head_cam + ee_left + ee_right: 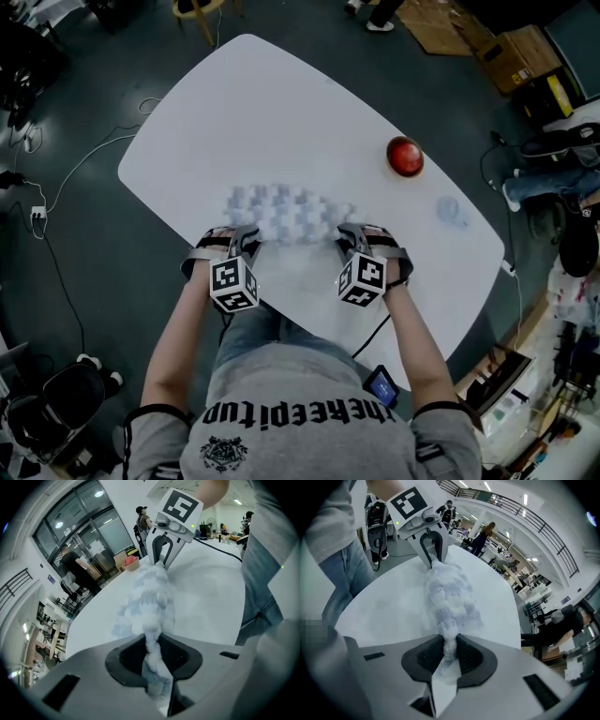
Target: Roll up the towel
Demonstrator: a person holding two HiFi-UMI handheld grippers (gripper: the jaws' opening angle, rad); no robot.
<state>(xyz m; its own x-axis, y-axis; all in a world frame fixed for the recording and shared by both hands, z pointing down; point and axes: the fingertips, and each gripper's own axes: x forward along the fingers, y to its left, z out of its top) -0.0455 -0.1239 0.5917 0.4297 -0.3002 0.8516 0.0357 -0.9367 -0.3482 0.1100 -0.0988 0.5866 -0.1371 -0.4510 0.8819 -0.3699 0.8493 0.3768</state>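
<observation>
Upside-down, print on the shirt [302, 373] seemingly reads "thekeepitup".

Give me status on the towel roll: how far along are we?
Done: the left gripper and the right gripper are each shut on one end of the towel, at its near edge. In hand: that edge, pinched at both ends over the white table. Left: the rolling itself. The towel lies as a low band, with no clear turn of roll showing.

Head view high above table [281, 112], both gripper views close, facing each other along towel [150, 597]
</observation>
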